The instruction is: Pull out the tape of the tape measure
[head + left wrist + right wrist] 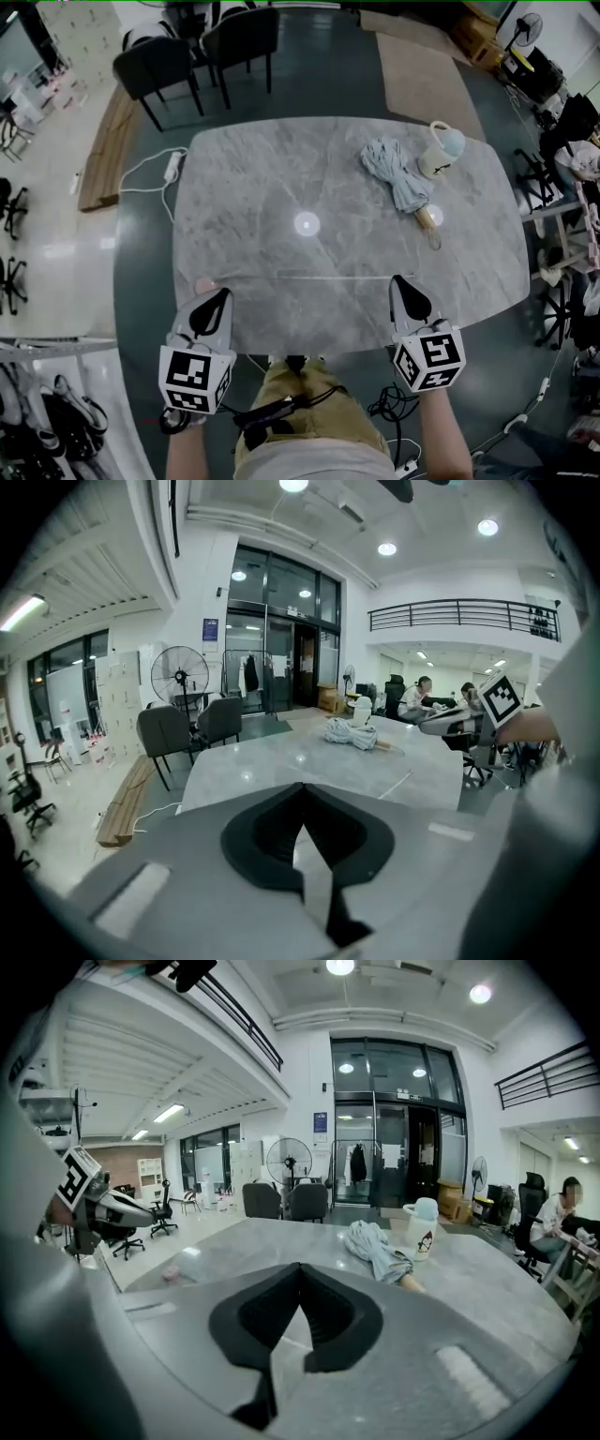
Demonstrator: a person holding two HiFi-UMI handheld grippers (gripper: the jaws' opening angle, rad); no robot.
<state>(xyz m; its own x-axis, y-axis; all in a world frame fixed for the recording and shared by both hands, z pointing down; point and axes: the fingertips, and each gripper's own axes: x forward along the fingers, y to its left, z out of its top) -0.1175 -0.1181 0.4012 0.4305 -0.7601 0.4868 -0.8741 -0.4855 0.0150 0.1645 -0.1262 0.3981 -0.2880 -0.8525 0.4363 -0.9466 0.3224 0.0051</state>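
Observation:
A small pink tape measure (202,284) lies on the grey marble table (281,178) near its front left; it also shows as a pink spot in the right gripper view (172,1272). Its thin tape (309,277) lies drawn out in a line to the right across the table, also seen in the left gripper view (395,784). My left gripper (223,292) hangs just right of the case, above the table's near edge, jaws shut and empty (302,785). My right gripper (398,278) hovers by the tape's right end, shut on nothing (300,1265).
A folded grey umbrella (398,175) and a white bottle with a pale blue cap (439,150) lie at the table's far right. Two dark chairs (192,52) stand beyond the far edge. A white power strip and cable (172,167) lie on the floor at left.

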